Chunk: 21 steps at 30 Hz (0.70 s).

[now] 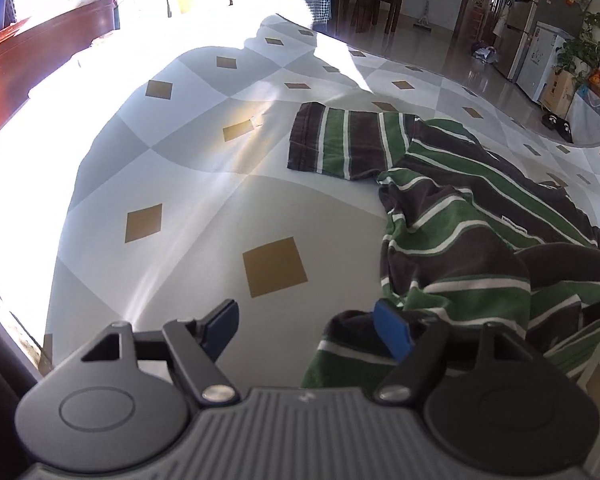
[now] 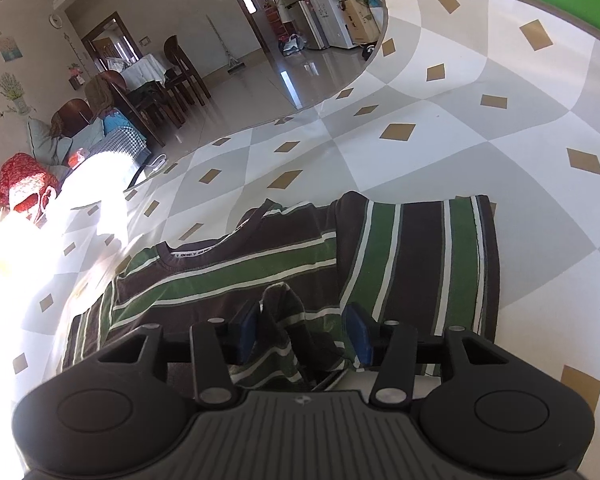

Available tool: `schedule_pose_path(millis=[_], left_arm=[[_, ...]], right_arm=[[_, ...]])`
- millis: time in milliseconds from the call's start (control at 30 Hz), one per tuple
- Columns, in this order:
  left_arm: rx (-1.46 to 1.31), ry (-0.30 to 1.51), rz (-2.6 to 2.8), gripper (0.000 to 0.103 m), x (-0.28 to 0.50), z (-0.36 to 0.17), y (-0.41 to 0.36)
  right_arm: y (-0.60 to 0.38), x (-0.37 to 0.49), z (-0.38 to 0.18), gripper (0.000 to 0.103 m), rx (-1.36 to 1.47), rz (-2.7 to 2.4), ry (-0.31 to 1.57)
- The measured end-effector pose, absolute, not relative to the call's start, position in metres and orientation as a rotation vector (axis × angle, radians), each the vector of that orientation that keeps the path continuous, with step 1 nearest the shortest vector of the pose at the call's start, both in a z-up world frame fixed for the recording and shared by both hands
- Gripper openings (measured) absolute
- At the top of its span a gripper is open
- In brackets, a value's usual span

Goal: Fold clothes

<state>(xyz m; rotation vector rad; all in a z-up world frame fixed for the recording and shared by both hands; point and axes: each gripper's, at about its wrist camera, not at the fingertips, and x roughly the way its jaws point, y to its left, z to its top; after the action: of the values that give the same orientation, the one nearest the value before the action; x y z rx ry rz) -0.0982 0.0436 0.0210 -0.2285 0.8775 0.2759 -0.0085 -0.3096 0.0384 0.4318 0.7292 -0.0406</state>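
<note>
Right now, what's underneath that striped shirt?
The striped shirt lies on a tablecloth of grey and white diamonds with tan squares. Whatever sits directly beneath the fabric is covered, so I cannot see it.

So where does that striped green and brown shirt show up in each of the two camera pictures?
Left wrist view: the striped shirt fills the right half, one sleeve spread flat toward the middle.
Right wrist view: the shirt lies across the lower middle, a fold standing between the right tongs.
Shared landmark: the white neck tape inside the collar.
</note>
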Motion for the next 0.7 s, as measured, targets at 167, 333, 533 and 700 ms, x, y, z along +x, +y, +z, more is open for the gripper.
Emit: schedule_pose_path(millis=[167, 333, 533, 700], left_arm=[[-0.209, 0.865, 0.241, 0.073, -0.096, 0.024, 0.032], [-0.194, 0.860, 0.202, 0.077, -0.094, 0.024, 0.021], [-0.168, 0.866, 0.165, 0.080, -0.092, 0.022, 0.010], [-0.149, 0.869, 0.151, 0.082, -0.092, 0.020, 0.006]], right_arm=[[-0.318, -0.025, 0.044, 0.048, 0.450, -0.067, 0.714], [-0.314, -0.033, 0.034, 0.048, 0.440, -0.042, 0.798], [-0.301, -0.032, 0.018, 0.048, 0.421, -0.006, 0.851], [-0.290, -0.027, 0.006, 0.048, 0.420, 0.009, 0.878]])
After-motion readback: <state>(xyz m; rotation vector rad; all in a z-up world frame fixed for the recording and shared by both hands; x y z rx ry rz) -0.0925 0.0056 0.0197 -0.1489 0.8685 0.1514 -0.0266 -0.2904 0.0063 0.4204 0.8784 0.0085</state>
